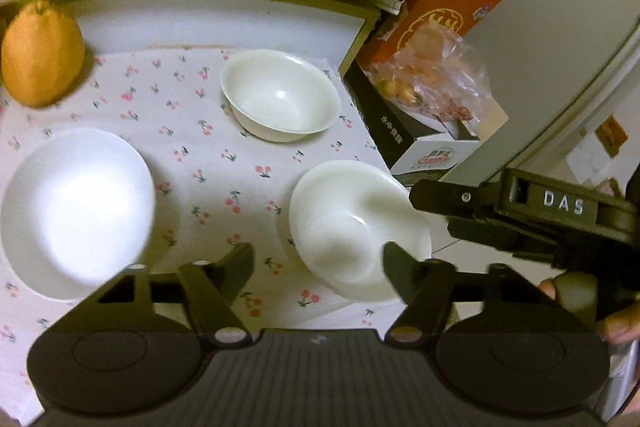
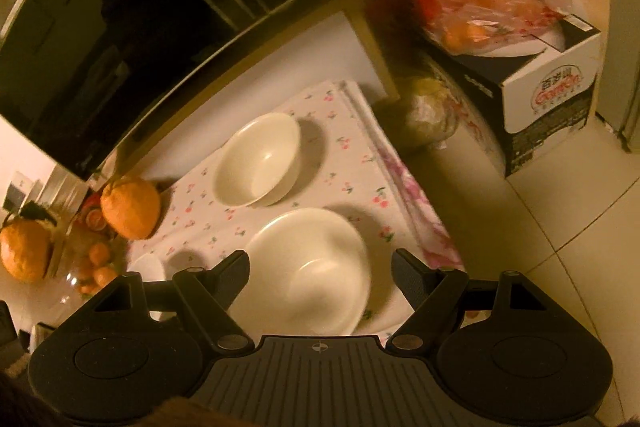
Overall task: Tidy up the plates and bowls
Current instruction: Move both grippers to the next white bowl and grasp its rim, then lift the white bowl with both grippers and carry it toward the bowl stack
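Observation:
A white bowl [image 1: 280,95] sits at the back of the cherry-print cloth [image 1: 212,167]. A white plate [image 1: 76,211] lies at the left. A second white bowl [image 1: 356,227] sits near the cloth's right edge. My left gripper [image 1: 318,263] is open and empty, above the cloth between plate and near bowl. My right gripper [image 1: 416,193] comes in from the right beside the near bowl's rim. In the right wrist view my right gripper [image 2: 320,273] is open over the near bowl [image 2: 316,267]; the far bowl [image 2: 258,159] is behind it, and the plate's edge [image 2: 150,267] shows at the left.
A large orange fruit [image 1: 40,53] stands at the cloth's back left. A dark appliance [image 2: 120,27] is behind the cloth. Cardboard boxes [image 1: 424,131] with a bag of fruit [image 1: 436,75] stand on the floor at the right. More oranges [image 2: 24,251] sit left.

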`<state>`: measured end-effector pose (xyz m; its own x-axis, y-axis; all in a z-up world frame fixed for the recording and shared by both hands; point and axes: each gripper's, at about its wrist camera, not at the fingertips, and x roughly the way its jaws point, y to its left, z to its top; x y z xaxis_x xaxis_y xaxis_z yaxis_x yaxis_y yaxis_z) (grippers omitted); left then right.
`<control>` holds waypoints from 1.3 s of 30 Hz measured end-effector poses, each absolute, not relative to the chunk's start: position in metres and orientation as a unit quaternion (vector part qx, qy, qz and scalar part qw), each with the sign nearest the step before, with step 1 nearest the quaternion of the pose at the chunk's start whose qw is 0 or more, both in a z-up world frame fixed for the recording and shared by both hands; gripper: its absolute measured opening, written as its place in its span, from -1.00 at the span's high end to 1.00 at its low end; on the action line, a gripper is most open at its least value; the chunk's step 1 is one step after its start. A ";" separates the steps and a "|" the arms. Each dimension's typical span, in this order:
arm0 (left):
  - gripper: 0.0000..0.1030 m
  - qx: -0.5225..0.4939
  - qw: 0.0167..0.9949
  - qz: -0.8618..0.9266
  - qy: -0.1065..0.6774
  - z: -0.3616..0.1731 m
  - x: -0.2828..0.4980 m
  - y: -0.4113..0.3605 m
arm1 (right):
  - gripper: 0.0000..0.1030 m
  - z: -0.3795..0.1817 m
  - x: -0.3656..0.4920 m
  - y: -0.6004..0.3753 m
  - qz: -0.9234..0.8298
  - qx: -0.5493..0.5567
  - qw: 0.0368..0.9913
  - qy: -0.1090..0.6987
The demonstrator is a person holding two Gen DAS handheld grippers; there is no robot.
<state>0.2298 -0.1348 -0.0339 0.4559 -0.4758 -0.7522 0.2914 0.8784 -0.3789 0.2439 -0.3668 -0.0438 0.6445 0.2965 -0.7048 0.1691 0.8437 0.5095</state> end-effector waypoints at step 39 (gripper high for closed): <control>0.78 -0.151 0.847 -0.214 0.463 -0.044 0.234 -0.127 | 0.85 -0.055 0.247 -0.359 0.014 0.290 0.860 0.419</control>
